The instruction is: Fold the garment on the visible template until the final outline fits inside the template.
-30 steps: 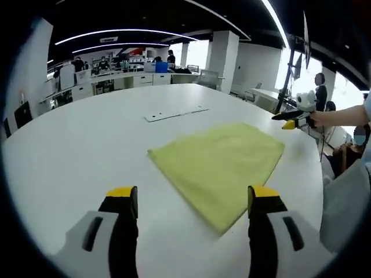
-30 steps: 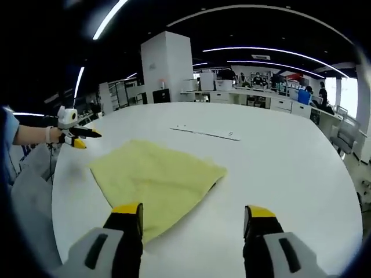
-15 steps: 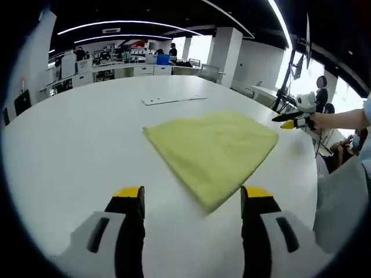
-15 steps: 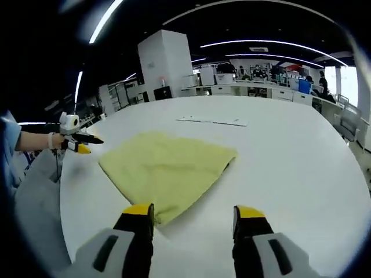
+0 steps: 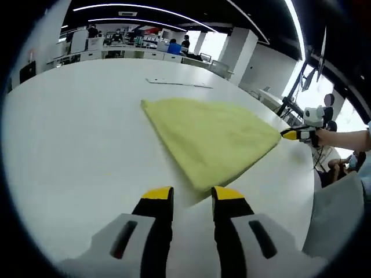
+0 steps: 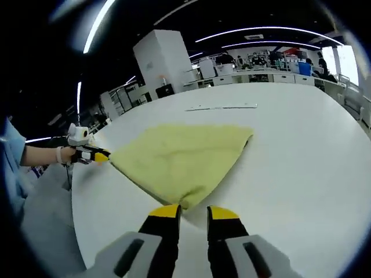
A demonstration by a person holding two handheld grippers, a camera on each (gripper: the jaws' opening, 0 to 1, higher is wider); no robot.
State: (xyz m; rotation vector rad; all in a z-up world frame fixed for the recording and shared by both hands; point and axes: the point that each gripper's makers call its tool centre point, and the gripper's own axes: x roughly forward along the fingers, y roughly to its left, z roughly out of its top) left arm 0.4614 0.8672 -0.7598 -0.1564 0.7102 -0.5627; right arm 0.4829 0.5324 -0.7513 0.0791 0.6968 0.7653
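A yellow garment (image 5: pixel 211 136), folded flat into a rough four-cornered shape, lies on the white round table (image 5: pixel 75 133). My left gripper (image 5: pixel 192 194) sits at its nearest corner, jaws drawn close with a narrow gap, the corner just ahead of the tips. My right gripper (image 5: pixel 295 134) touches the far right corner. In the right gripper view the garment (image 6: pixel 179 156) points its corner at my right gripper (image 6: pixel 193 211), jaws narrow, a small gap left. My left gripper (image 6: pixel 95 155) meets the garment's left corner there.
A flat white strip (image 5: pixel 178 83) lies on the table beyond the garment, also seen as the strip (image 6: pixel 223 107). A person's forearm (image 5: pixel 345 138) reaches in from the table's edge. Desks, a white column (image 6: pixel 165 61) and people stand far behind.
Both grippers have moved down to the garment's corners, so it looms larger in both views. The jaws of both have narrowed from wide open to a small gap.
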